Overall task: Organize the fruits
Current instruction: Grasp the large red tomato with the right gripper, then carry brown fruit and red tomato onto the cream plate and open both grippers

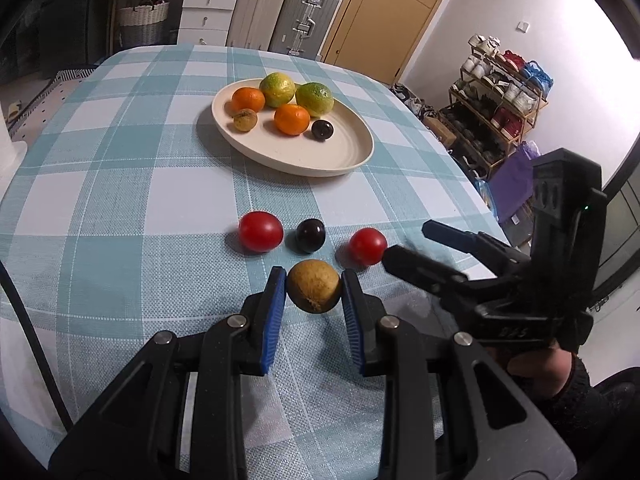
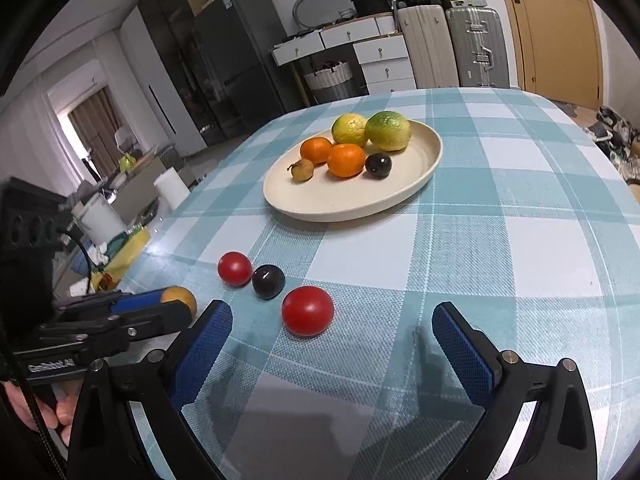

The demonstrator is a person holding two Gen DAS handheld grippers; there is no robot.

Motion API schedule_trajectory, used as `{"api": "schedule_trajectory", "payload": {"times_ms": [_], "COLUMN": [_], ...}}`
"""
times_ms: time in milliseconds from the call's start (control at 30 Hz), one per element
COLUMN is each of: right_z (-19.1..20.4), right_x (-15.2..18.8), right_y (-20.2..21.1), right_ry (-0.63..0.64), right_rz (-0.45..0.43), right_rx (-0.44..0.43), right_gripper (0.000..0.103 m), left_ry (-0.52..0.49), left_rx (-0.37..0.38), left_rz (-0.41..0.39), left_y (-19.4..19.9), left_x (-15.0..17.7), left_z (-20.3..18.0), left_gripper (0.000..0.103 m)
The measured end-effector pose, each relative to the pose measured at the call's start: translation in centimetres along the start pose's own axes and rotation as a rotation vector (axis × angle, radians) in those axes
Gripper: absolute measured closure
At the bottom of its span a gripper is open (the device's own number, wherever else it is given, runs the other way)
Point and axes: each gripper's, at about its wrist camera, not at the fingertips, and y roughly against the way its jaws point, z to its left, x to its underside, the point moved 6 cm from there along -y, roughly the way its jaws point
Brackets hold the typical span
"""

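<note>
Here, on the checked tabletop (image 1: 120, 184), the left tool (image 1: 313, 286) sits near the front edge with its two blue pads pressed against either side of a small brown fruit (image 1: 313, 286), which rests at cloth level between them. Just beyond it lie three loose fruits in a row: a red tomato (image 1: 261, 231) on the left, a dark plum (image 1: 310, 235) in the middle close beside it, and a second red tomato (image 1: 367, 246) on the right. Further back stands a cream plate (image 1: 344, 160) holding two oranges, two green-yellow citrus fruits, a small brown fruit and a dark plum. At the right, the right tool (image 2: 332, 332) hovers low over the tabletop with its fingers spread wide and nothing between them; the nearest tomato lies just ahead of its left finger.
</note>
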Motion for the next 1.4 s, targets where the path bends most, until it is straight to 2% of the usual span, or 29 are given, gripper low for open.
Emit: {"api": "schedule_trajectory", "payload": {"times_ms": [67,133,267,300,533,833,1100,1400], "right_z": [0.3,0.5,0.7,0.9,2.2,0.9,-0.3,-2.7], "right_x": [0.0,0.0,0.3,0.3,0.8,-1.0,-5.3,-9.6], "right_y": [-0.4,-0.6,-1.7,-1.8,-2.6,-1.5,-0.5,-2.2], "right_ry": [0.014,0.023,0.033,0.038,0.109,0.032,0.023,0.014], "right_rz": [0.009,0.017,0.063,0.066,0.100,0.048,-0.020,-0.056], "right_rx": [0.003,-0.002,-0.004,-0.009,-0.030,-0.083,-0.107,-0.099], "right_gripper": [0.003,0.016,0.032,0.041,0.071,0.071,0.071,0.071], "left_ry": [0.007,0.013,0.024,0.029,0.036,0.059,0.059,0.051], "left_rx": [0.005,0.008,0.014,0.014,0.029,0.049,0.058,0.075], "left_rz": [0.000,-0.002,-0.005,-0.005,-0.006,0.001,0.008,0.018], "left_y": [-0.1,-0.1,-0.1,-0.1,-0.3,-1.7,-3.9,-7.2], "left_x": [-0.1,-0.3,-0.7,-0.9,-2.5,-5.5,-8.9,-12.9], "left_z": [0.1,0.3,0.8,0.9,1.3,2.1,2.0,1.0], "left_gripper": [0.078,0.078,0.078,0.078,0.078,0.078,0.078,0.078]}}
